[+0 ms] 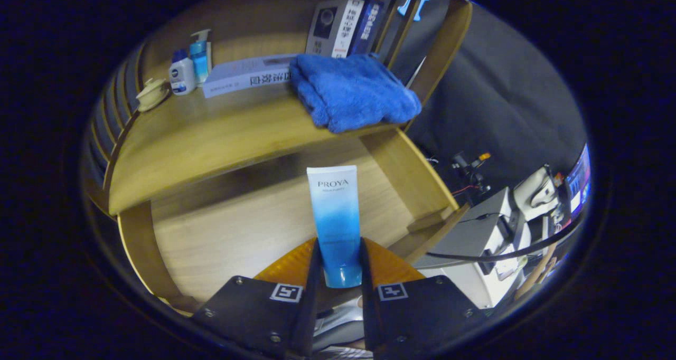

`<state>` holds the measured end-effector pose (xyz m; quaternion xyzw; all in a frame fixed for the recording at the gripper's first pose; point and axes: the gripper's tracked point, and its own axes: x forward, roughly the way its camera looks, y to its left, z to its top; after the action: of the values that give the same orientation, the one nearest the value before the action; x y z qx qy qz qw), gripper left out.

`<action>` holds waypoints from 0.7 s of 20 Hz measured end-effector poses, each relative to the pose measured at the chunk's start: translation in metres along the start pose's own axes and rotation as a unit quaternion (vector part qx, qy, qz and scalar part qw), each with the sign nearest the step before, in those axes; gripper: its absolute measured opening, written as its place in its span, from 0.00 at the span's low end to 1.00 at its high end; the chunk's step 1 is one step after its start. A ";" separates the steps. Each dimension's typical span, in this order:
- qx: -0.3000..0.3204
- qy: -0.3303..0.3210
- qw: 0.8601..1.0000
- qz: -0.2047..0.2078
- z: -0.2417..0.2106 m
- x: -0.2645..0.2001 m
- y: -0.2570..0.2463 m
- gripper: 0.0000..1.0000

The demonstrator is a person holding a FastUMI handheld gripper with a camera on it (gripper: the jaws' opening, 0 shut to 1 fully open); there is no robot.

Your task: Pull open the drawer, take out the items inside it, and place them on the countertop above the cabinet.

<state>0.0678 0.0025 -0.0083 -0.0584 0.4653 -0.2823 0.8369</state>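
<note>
A: What were the jaws doing at that moment?

B: The gripper [339,254] was closed on a blue-and-white tube [336,220], one finger pressed to each side of its lower body, just above the blue cap. The cap end sat back between the fingers and the flat white end pointed forward, away from them.

A: And where was the tube relative to the drawer?

B: It was held over the open wooden drawer [232,233], whose pale floor showed bare beneath and beyond it. I couldn't tell whether the tube touched that floor or hung clear of it.

A: What lay above?

B: The desk [200,138] on top of the cabinet, beyond the fingers. A folded blue towel [351,91] rested near its right end, slightly overhanging the front edge. Just behind the towel stood a few upright books [346,27], and a long flat box [248,75] lay to the left of it, touching it or nearly so. Further left stood a small white bottle [182,75] and a blue pump bottle [199,59] side by side, then a little lidded cup [152,92] near the end
</note>
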 end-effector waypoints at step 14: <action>0.007 -0.137 0.980 0.141 0.149 0.011 0.088 0.37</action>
<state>0.2300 0.0457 0.0352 -0.0245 0.3473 -0.1542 0.9247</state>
